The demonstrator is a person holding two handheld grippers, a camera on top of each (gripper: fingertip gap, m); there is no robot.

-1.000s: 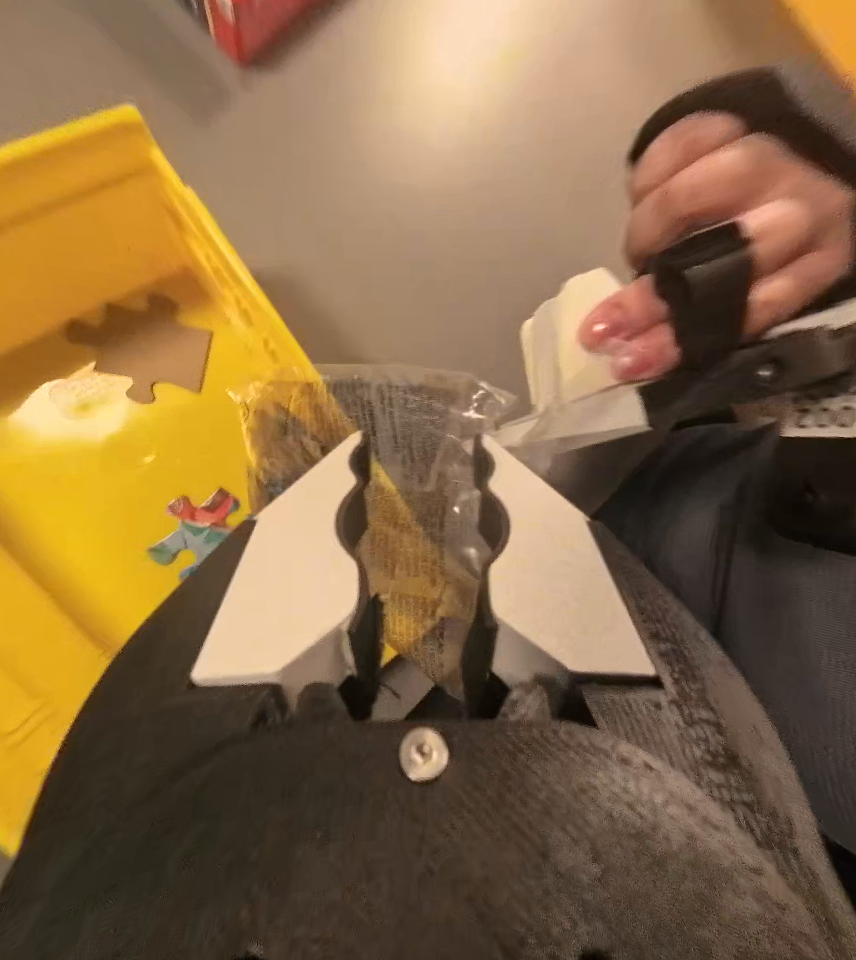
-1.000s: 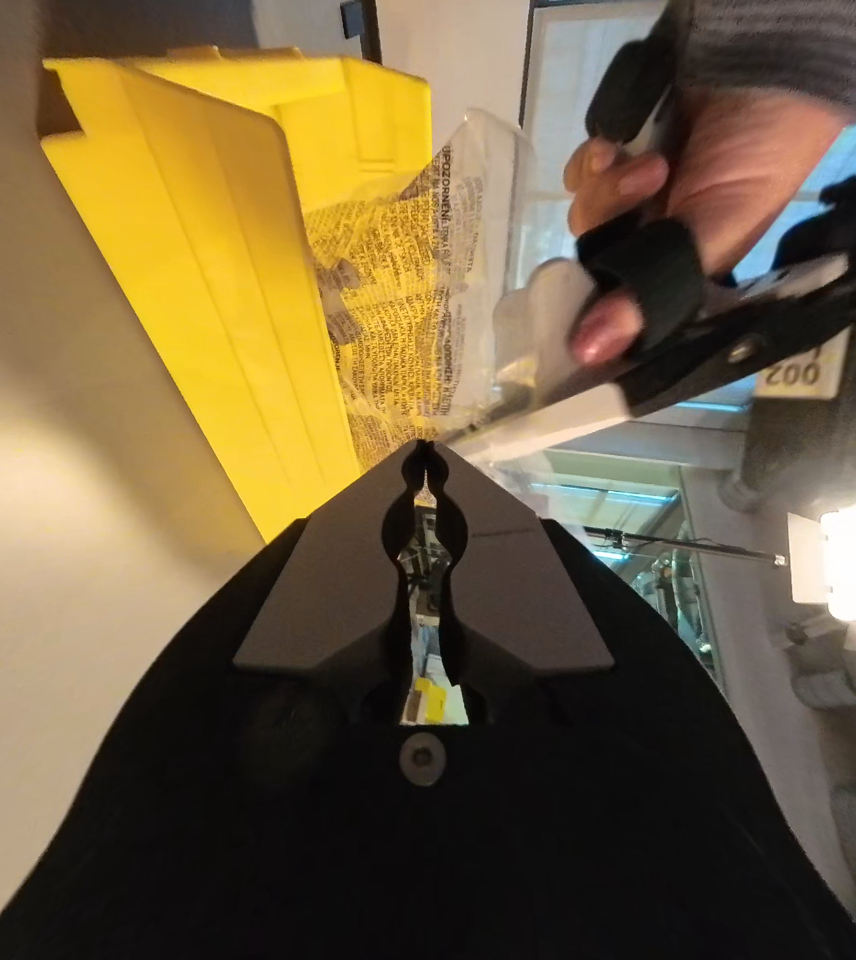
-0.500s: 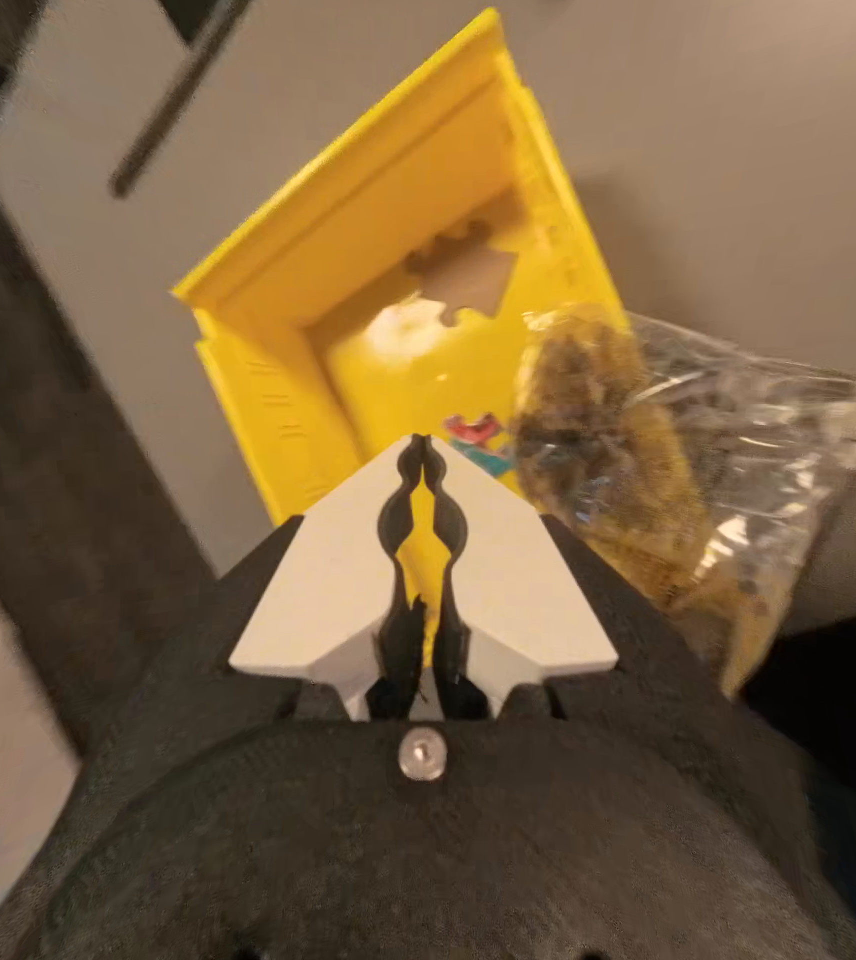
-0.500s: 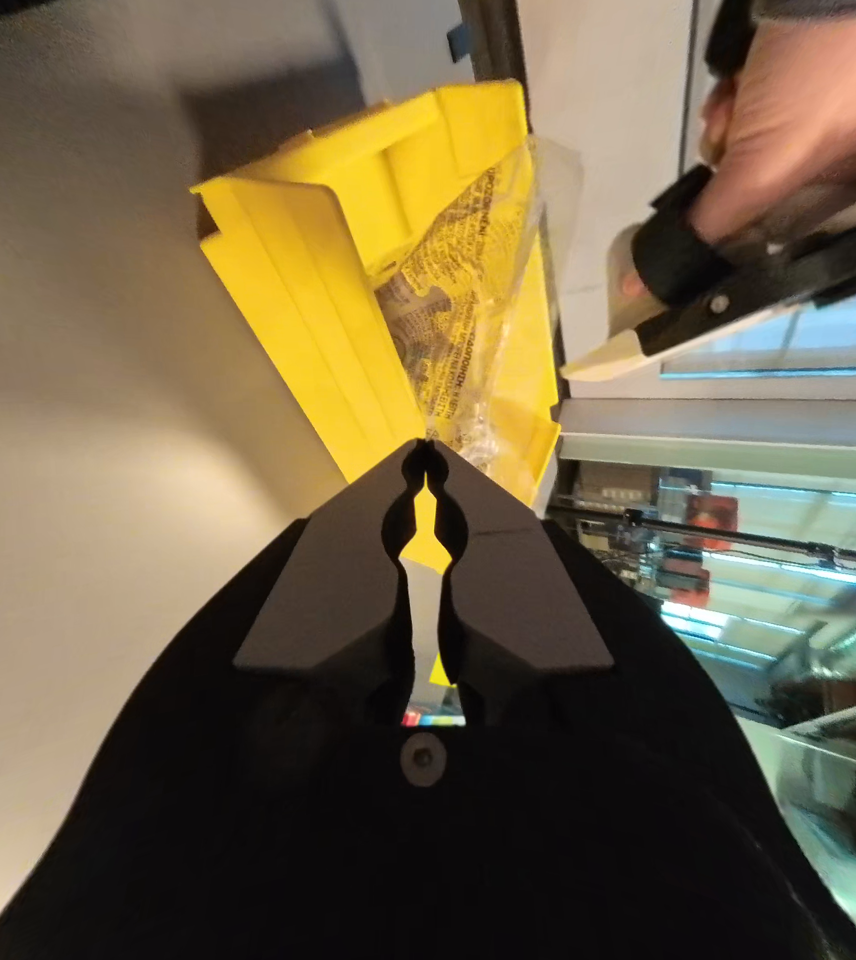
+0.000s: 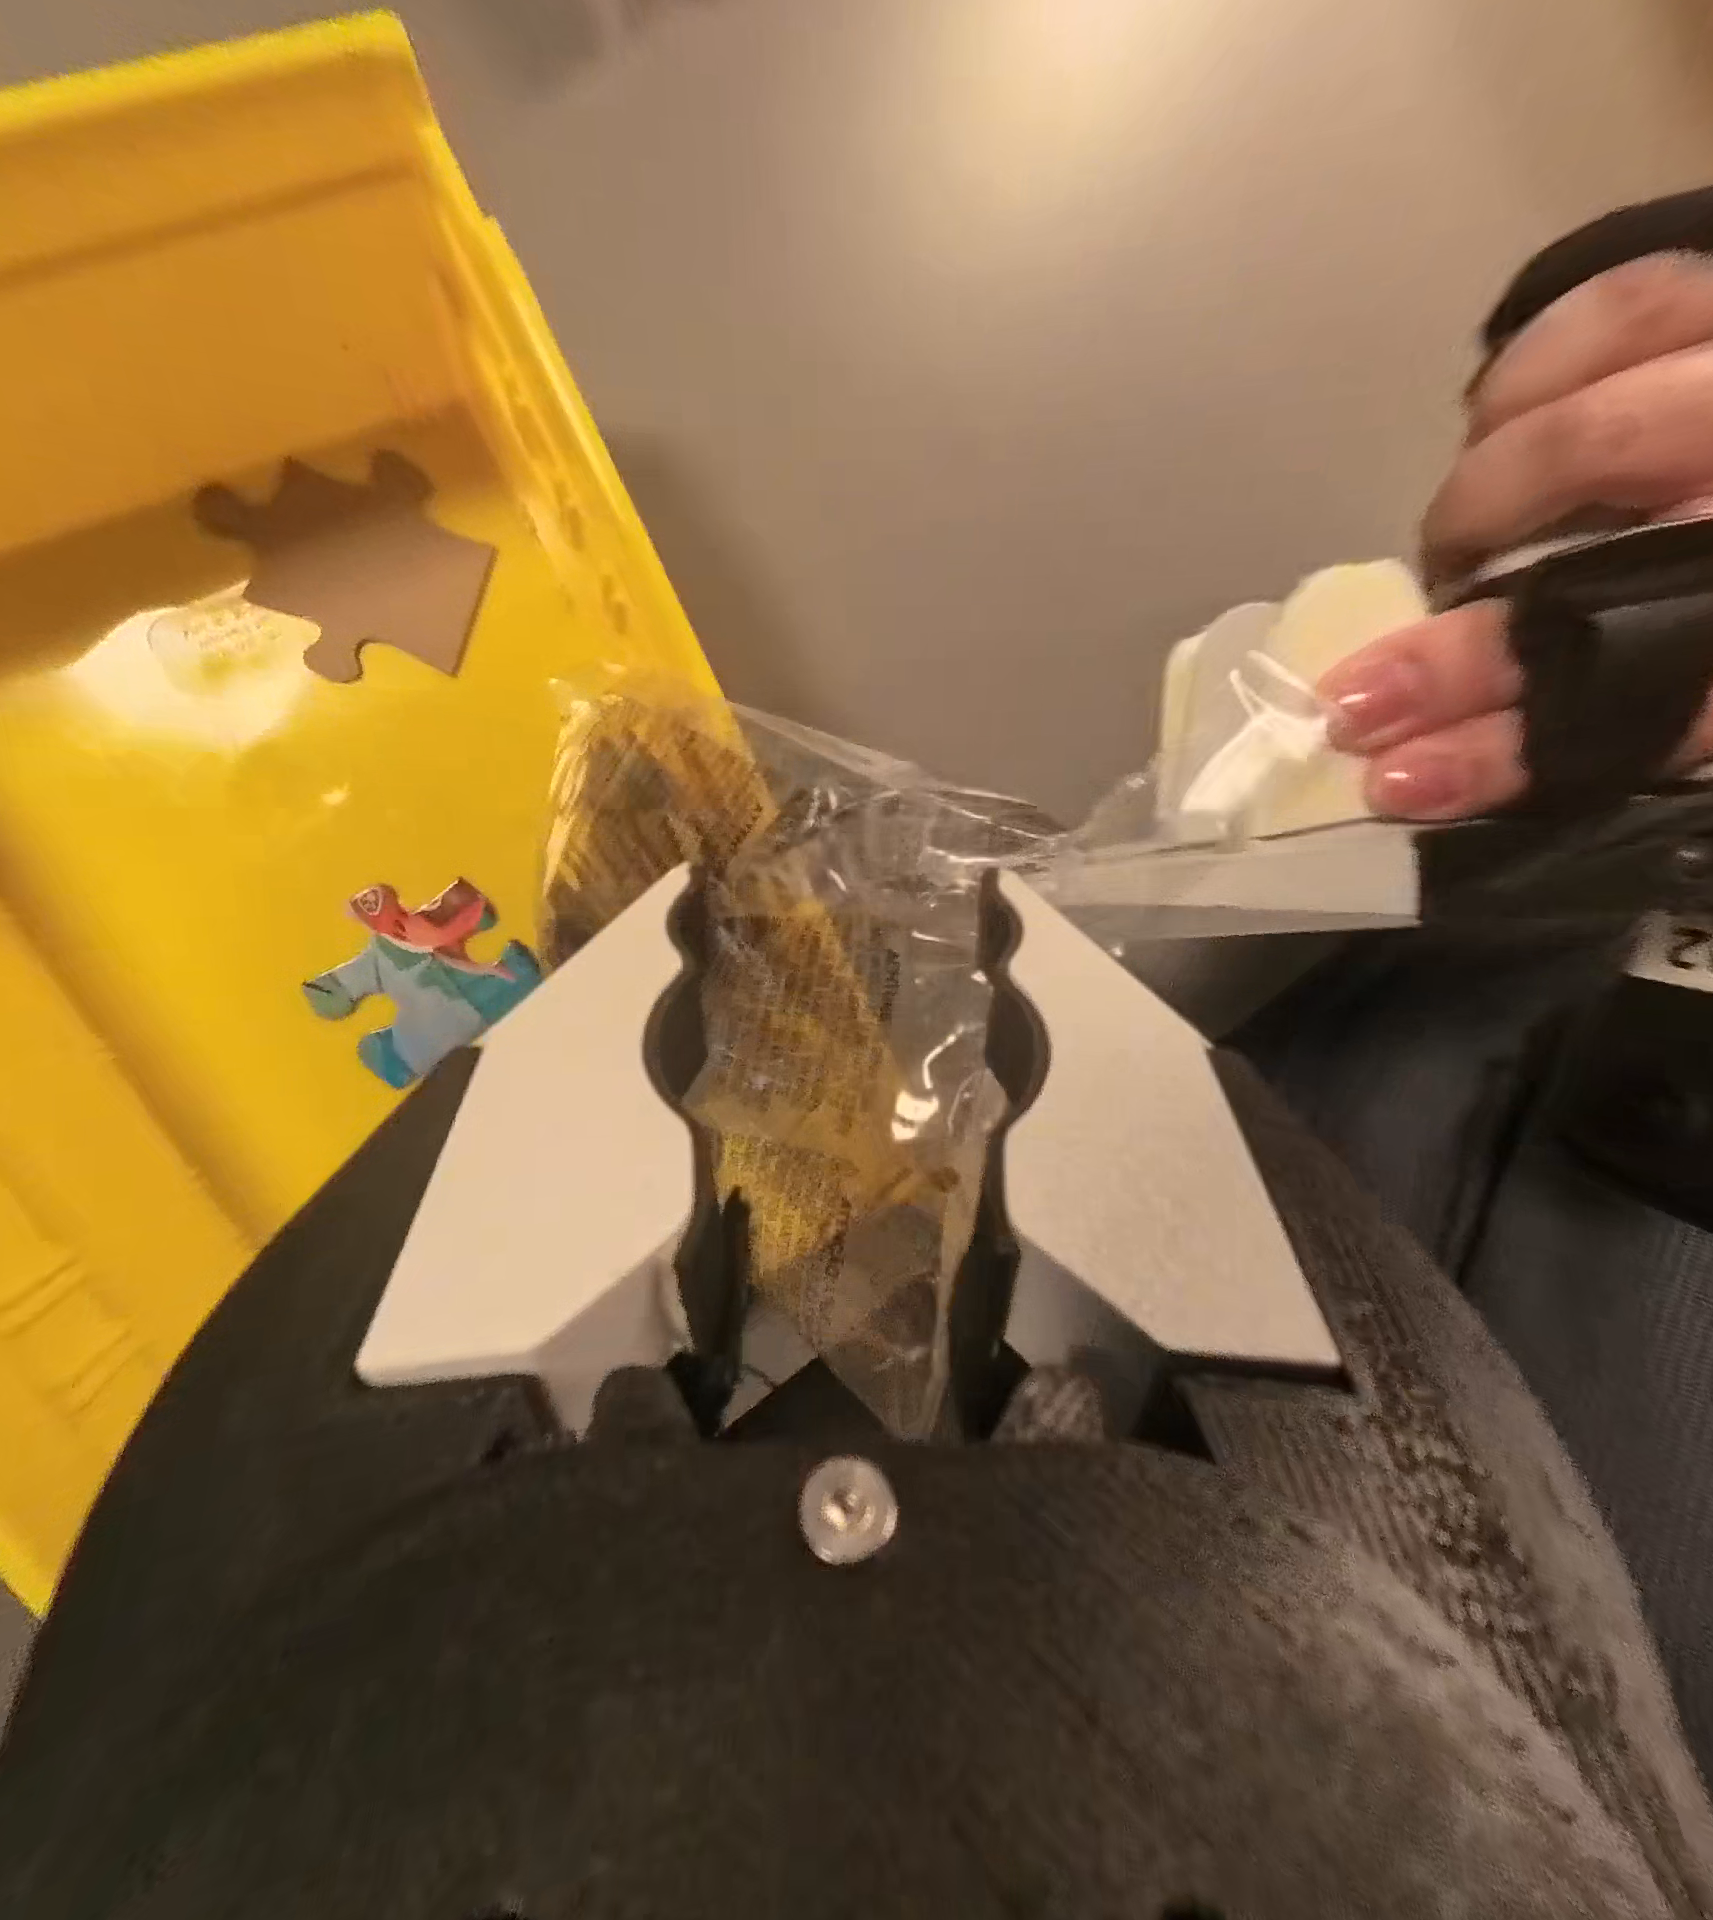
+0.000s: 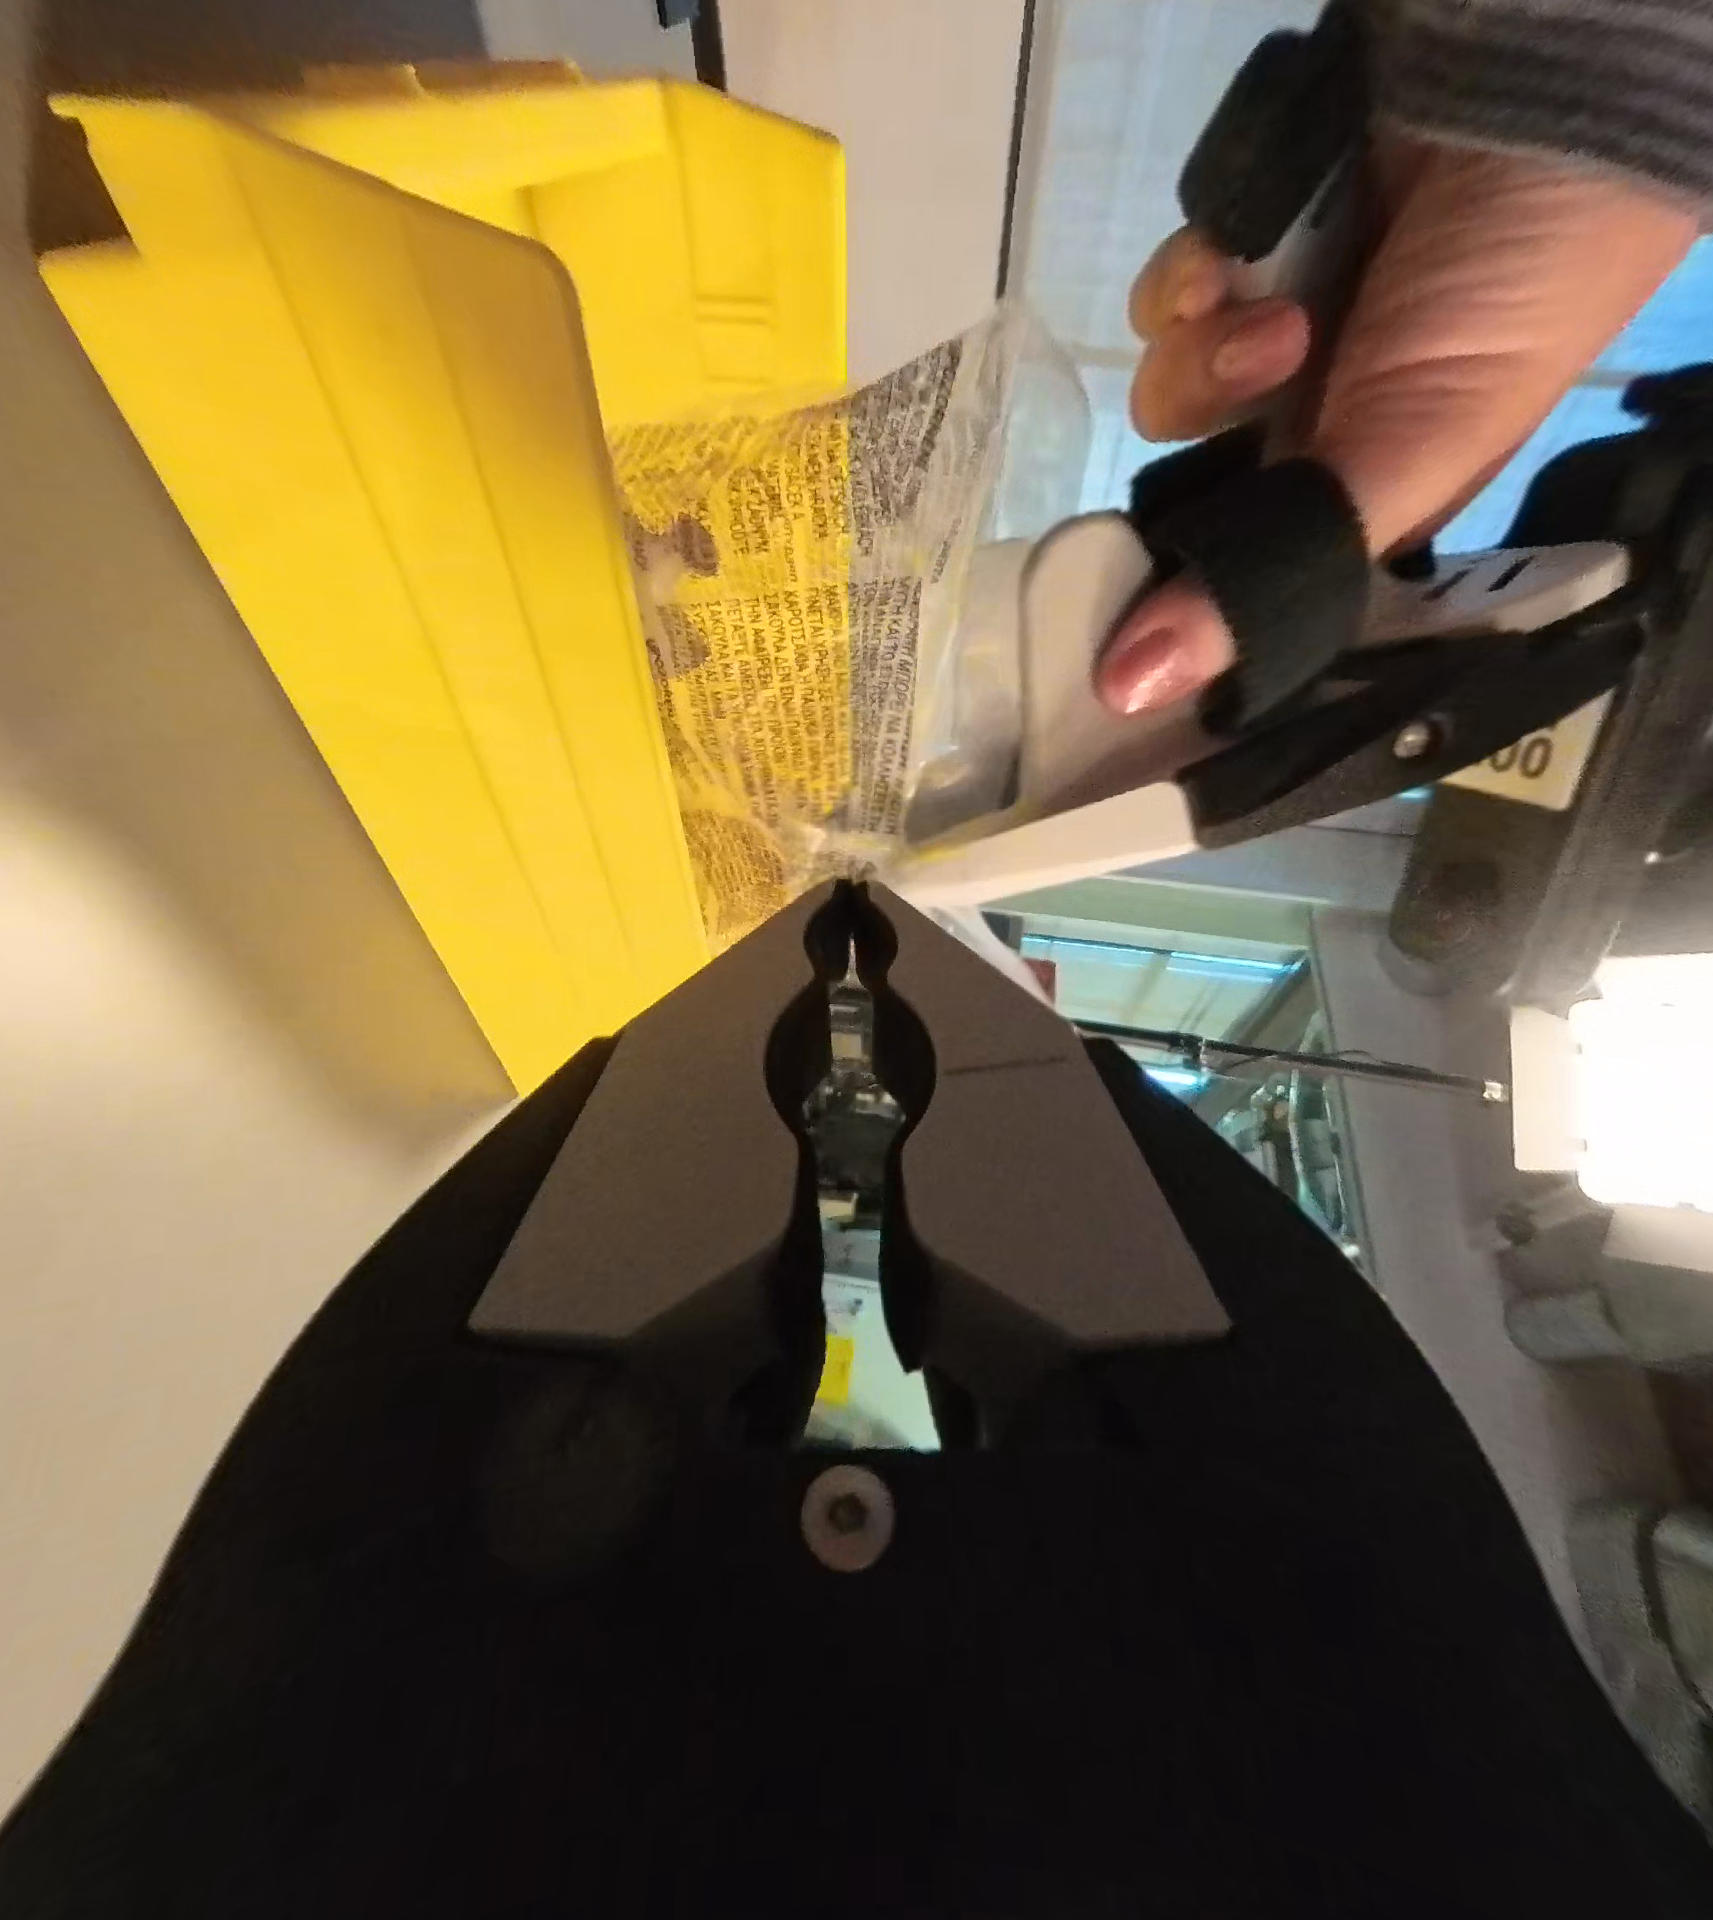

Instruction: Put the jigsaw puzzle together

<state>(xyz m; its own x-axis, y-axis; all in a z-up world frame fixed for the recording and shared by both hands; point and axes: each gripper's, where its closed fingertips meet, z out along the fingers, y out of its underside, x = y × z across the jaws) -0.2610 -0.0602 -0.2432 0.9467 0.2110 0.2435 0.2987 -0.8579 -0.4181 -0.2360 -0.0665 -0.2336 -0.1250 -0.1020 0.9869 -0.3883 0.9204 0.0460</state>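
While both hand-held grippers work | left (image 5: 836, 914) open around one bag (image 5: 831, 1039) | right (image 6: 847, 896) clamps bag corner | two puzzle pieces (image 5: 416, 987)

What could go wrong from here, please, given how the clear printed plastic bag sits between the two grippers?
1. The right gripper pinches only a corner of the clear printed plastic bag; the film might tear or slip free.
2. The left gripper fingers stand apart around the bag, so it could drop toward the yellow plastic tray.

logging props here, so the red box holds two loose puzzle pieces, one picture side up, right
Not red: the left wrist view shows a yellow box holding two loose puzzle pieces, the colourful piece picture side up.
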